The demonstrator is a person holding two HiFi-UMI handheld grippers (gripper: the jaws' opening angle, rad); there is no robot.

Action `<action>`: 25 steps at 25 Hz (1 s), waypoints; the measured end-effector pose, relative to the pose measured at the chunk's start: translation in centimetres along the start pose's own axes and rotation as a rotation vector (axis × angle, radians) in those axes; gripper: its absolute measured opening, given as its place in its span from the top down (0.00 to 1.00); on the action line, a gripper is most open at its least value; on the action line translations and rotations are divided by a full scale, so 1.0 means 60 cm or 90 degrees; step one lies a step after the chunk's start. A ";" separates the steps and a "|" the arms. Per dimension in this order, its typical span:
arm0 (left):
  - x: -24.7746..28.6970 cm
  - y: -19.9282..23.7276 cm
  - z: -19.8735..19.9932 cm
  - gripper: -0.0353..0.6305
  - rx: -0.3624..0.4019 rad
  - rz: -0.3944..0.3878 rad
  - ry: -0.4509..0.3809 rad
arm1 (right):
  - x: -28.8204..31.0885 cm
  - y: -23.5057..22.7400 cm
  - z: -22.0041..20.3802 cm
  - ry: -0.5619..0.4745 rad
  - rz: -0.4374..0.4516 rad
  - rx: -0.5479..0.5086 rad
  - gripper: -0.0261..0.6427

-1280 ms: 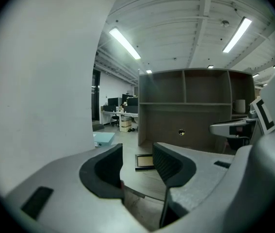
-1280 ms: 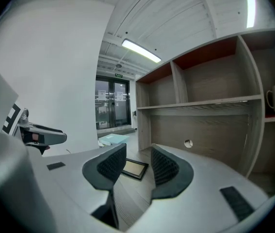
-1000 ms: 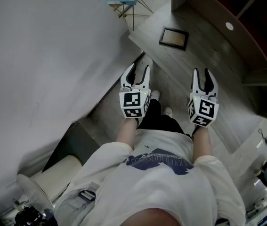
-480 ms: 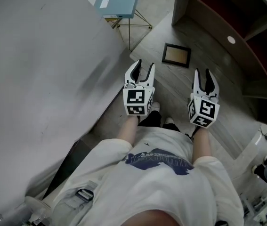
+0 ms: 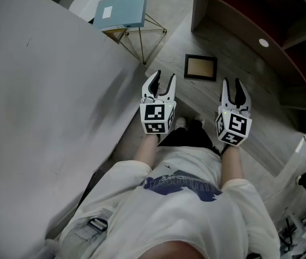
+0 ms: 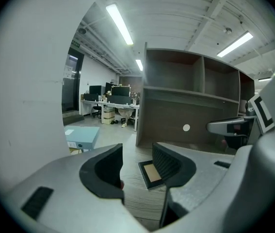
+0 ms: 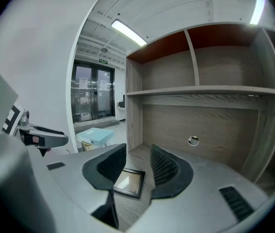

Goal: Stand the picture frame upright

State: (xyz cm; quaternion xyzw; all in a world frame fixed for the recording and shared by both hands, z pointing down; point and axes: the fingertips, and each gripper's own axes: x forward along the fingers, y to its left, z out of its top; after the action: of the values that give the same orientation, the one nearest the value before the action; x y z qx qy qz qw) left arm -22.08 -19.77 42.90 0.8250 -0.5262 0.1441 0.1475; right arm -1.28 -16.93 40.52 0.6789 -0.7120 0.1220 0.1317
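Two grippers in head view: my left gripper (image 5: 161, 79) and right gripper (image 5: 233, 85) hover short of the shelf unit (image 5: 239, 4), with the picture frame (image 5: 200, 67) flat on the floor before it. Left gripper view: jaws apart, empty. Right gripper view: likewise.

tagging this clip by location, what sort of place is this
Probably an open-plan office: desks with monitors and chairs at the back, strip ceiling lights, and a wooden shelf unit with a picture frame lying flat before it.
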 end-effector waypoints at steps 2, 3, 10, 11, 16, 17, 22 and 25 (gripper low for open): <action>0.015 0.001 -0.015 0.69 -0.007 0.001 0.016 | 0.014 -0.006 -0.011 0.012 0.001 0.001 0.74; 0.022 0.001 -0.023 0.69 -0.011 0.003 0.024 | 0.022 -0.009 -0.018 0.019 0.003 0.002 0.74; 0.069 -0.005 -0.066 0.69 -0.032 0.026 0.077 | 0.086 -0.035 -0.072 0.096 0.031 0.014 0.73; 0.078 -0.007 -0.071 0.69 -0.035 0.029 0.088 | 0.096 -0.041 -0.081 0.112 0.036 0.022 0.73; 0.123 -0.019 -0.103 0.69 -0.053 0.043 0.140 | 0.143 -0.074 -0.114 0.159 0.069 0.045 0.73; 0.132 -0.023 -0.111 0.69 -0.057 0.041 0.149 | 0.152 -0.078 -0.119 0.167 0.077 0.044 0.73; 0.177 -0.036 -0.151 0.69 -0.057 0.021 0.201 | 0.189 -0.070 -0.167 0.243 0.134 0.022 0.73; 0.201 -0.039 -0.168 0.69 -0.060 0.007 0.225 | 0.205 -0.062 -0.201 0.292 0.137 0.004 0.74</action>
State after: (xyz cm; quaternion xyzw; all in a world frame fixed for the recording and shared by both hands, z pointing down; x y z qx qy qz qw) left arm -15.92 -24.79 56.67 0.7761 -0.5030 0.2627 0.2749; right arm 2.14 -24.34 56.14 0.5541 -0.7311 0.2885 0.2742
